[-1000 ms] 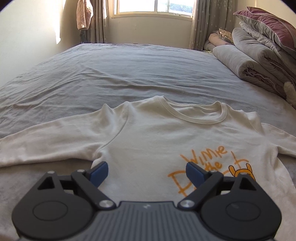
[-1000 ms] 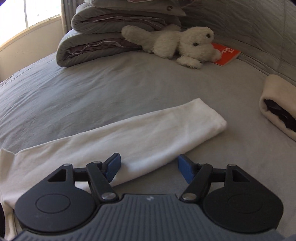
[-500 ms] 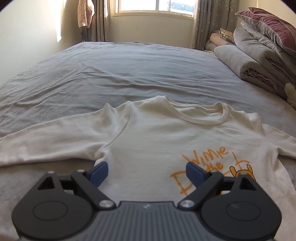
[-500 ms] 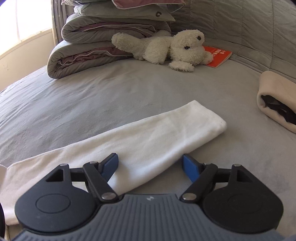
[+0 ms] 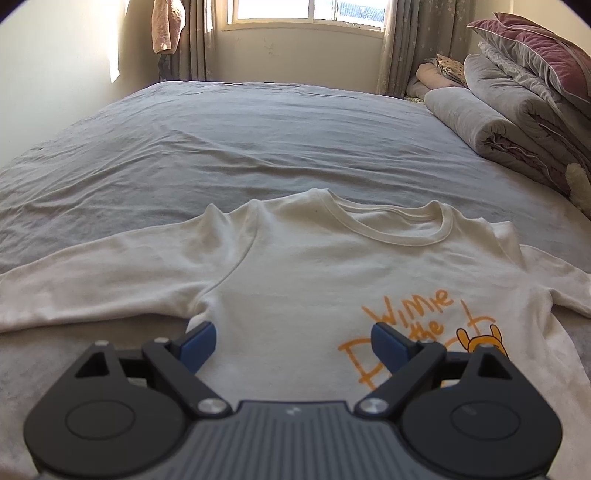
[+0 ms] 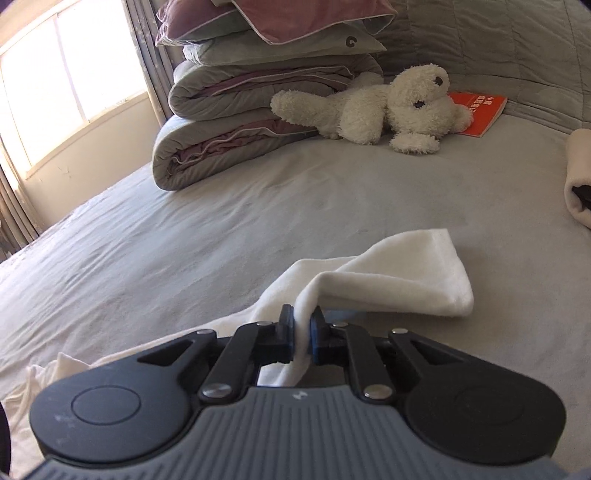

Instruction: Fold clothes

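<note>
A cream long-sleeved shirt (image 5: 314,280) with orange lettering lies face up on the grey bed, collar away from me, sleeves spread to both sides. My left gripper (image 5: 293,339) hovers open over its chest, nothing between the blue pads. In the right wrist view the shirt's sleeve (image 6: 399,277) is bunched and lifted off the bed near its cuff. My right gripper (image 6: 303,325) is closing, and its pads press on a fold of that sleeve.
Folded grey and mauve quilts (image 6: 240,122) are stacked at the head of the bed, with a white plush dog (image 6: 373,107) and an orange book (image 6: 480,110) beside them. A rolled cream garment (image 6: 578,181) lies at the right edge. A window (image 5: 306,14) is beyond the bed.
The right gripper went from open astride the flat sleeve to shut on it, and the sleeve end is now bunched and lifted. The left gripper stayed still and open.
</note>
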Available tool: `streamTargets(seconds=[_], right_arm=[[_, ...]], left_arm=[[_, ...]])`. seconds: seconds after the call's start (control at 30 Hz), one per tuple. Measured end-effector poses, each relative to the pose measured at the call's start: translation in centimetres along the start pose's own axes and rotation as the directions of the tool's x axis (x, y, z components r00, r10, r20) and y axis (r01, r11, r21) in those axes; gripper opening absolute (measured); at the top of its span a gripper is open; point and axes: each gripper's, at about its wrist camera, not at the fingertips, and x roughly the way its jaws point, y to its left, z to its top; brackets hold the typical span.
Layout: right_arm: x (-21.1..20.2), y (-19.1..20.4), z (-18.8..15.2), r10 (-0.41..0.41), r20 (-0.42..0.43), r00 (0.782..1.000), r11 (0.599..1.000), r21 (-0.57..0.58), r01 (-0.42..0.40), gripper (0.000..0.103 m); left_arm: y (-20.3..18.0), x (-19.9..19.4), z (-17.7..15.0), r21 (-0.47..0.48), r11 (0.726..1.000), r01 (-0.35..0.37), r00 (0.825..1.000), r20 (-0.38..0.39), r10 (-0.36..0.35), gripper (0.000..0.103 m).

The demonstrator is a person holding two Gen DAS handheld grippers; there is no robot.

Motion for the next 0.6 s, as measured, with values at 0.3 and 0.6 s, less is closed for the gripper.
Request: streamTargets(seconds=[0.3, 0.6], right_arm=[[-3.7, 5.5, 1.0, 0.195, 0.03, 0.98, 0.979, -0.072, -0.193, 0.012], [-7.6, 10.9, 0.2, 0.356, 0.007, 0.935, 0.92, -0.181, -0.349, 0.012]], left_arm=[[0.8, -0.2, 0.5, -0.029, 0.999, 0.032, 0.999, -0.026, -0.033, 0.092], [1.5, -0.5, 0.9, -0.053, 0.997, 0.05, 0.998, -0.04, -0.052, 0.092]])
